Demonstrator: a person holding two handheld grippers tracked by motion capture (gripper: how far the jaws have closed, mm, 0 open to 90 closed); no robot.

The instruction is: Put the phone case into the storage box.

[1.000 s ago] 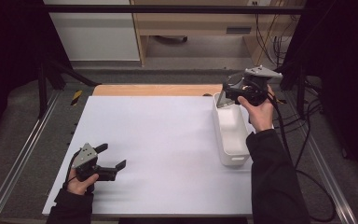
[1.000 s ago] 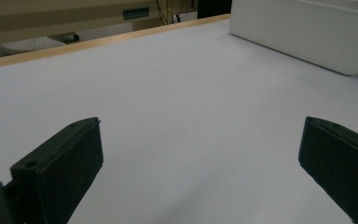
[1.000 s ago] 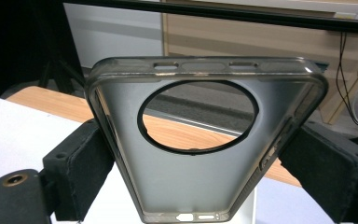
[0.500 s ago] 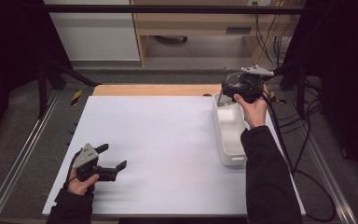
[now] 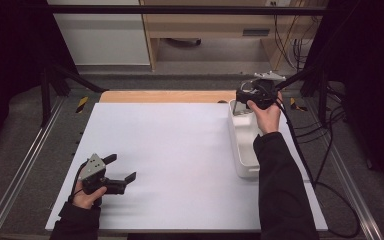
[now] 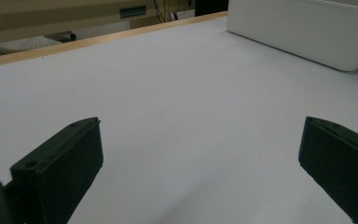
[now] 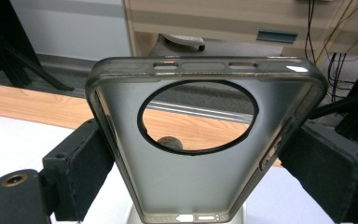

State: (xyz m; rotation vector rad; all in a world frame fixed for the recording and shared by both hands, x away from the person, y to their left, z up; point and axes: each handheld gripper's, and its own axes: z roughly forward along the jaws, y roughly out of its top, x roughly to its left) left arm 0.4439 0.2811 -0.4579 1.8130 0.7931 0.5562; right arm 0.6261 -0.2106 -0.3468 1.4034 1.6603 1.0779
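Right gripper view: your right gripper [image 7: 193,163] clamps the translucent phone case [image 7: 200,154] by its side edges, upright between the jaws.
Below it: white bin [image 5: 245,150].
Left gripper [image 5: 120,170]: spread wide, holding nothing, low over the table [image 5: 180,150].

The white bin [image 5: 244,150] is the one obstacle on the table [image 5: 180,150], standing along its right side with its long wall facing the open sheet. Everything left of the bin is bare white surface, so a gripper can sweep freely there, right up to the wooden strip [image 5: 165,96] at the far edge. The left gripper [image 5: 120,172] sits well left of the bin near the front edge, jaws spread wide with only bare table between them. Over the bin's far end the right gripper [image 5: 237,95] is clamped on a translucent phone case [image 7: 200,154], which blocks the gap between its jaws.
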